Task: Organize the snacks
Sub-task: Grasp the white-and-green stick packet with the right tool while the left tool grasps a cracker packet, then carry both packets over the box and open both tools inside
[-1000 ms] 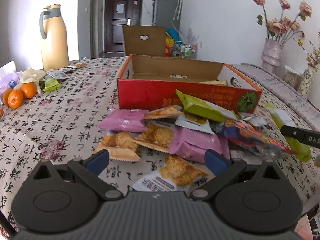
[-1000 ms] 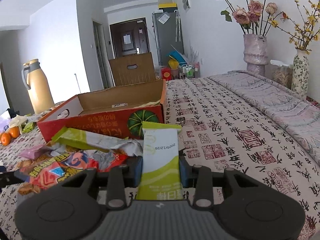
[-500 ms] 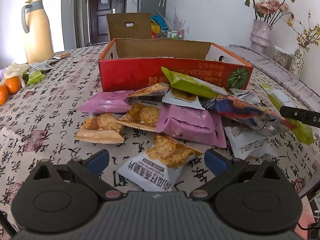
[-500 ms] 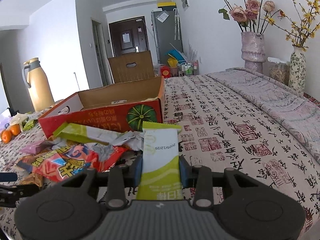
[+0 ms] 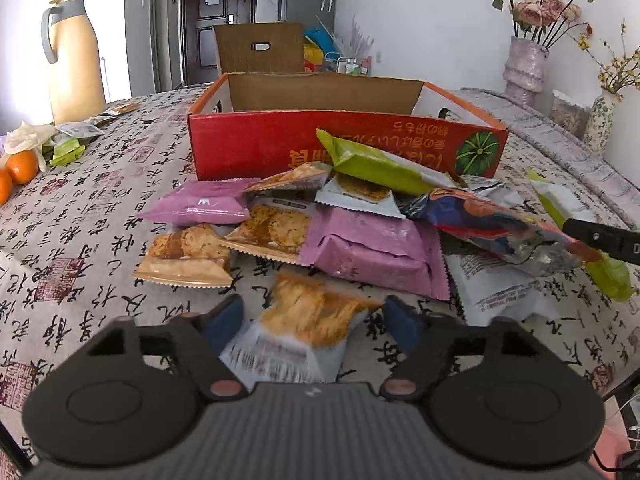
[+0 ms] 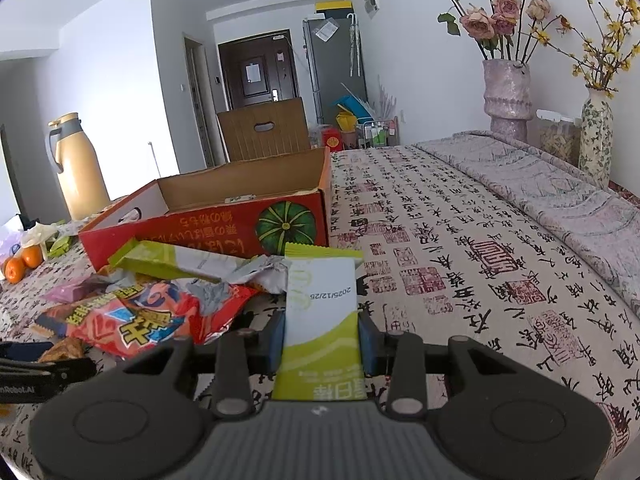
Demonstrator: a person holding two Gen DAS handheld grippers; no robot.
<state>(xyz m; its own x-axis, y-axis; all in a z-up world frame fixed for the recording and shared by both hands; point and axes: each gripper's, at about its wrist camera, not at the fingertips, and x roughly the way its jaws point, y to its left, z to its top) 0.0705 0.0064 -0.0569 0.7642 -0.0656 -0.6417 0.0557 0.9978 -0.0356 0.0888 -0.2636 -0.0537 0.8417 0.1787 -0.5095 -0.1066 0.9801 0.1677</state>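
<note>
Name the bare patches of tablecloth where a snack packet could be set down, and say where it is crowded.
Bare cloth lies right of the red box, stretching to the vases, and left of the snack pile, between it and the oranges. Crowded: directly before the box, where both tongs work, the right tongs holding a green-white packet.

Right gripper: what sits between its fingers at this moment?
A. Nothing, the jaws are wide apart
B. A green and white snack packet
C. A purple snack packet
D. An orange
B. In the right wrist view the right gripper has both blue pads pressed against the sides of the green and white snack packet, which stands between them with its printed date showing.
</note>
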